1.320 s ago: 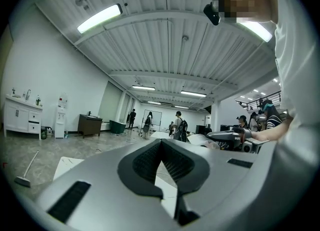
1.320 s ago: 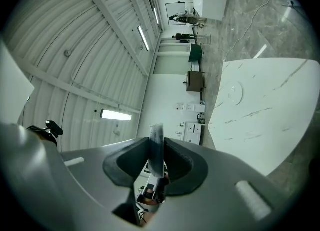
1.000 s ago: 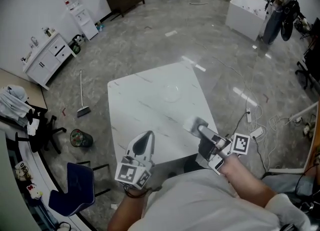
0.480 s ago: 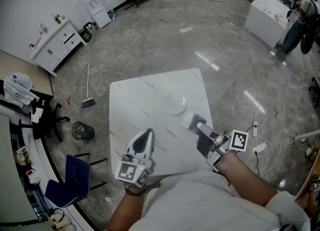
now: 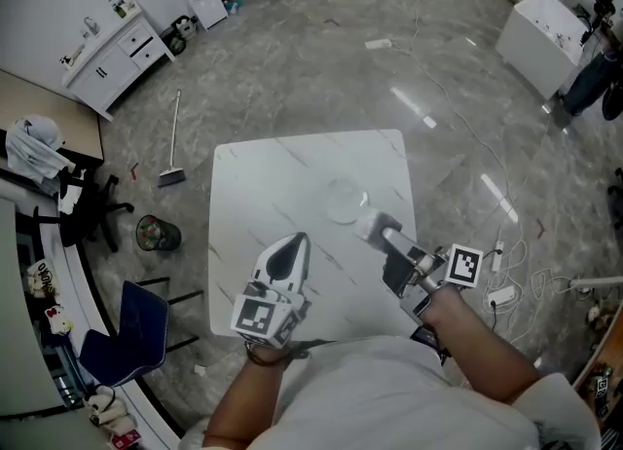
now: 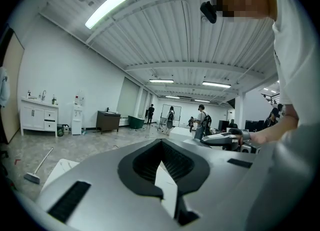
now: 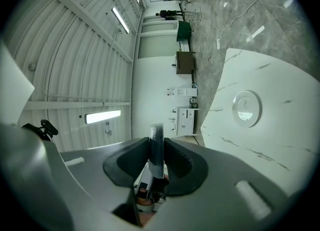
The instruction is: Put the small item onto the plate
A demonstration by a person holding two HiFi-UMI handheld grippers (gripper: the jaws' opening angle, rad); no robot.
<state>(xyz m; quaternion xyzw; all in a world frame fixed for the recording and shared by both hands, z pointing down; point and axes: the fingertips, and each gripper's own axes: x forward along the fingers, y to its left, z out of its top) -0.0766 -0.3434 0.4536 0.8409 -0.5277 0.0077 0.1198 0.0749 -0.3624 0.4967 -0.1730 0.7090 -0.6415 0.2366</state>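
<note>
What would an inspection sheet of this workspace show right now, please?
Surface: white marbled table.
Job's things: clear plate on the table; small grey item in the right gripper, not yet on the plate.
Clutter: nothing seen on the table.
Grippers: left gripper shut, empty; right gripper shut on the small grey item.
Cables: white cables and power strip on the floor right of the table.
Surroundings: broom, waste bin, white cabinet, blue chair.

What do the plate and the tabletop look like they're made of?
Plate: probably clear glass, glossy; the tabletop shows through it and its rim glints.
Tabletop: white with thin grey veins, smooth, marble-look. I cannot tell whether it is real stone or laminate.
</note>
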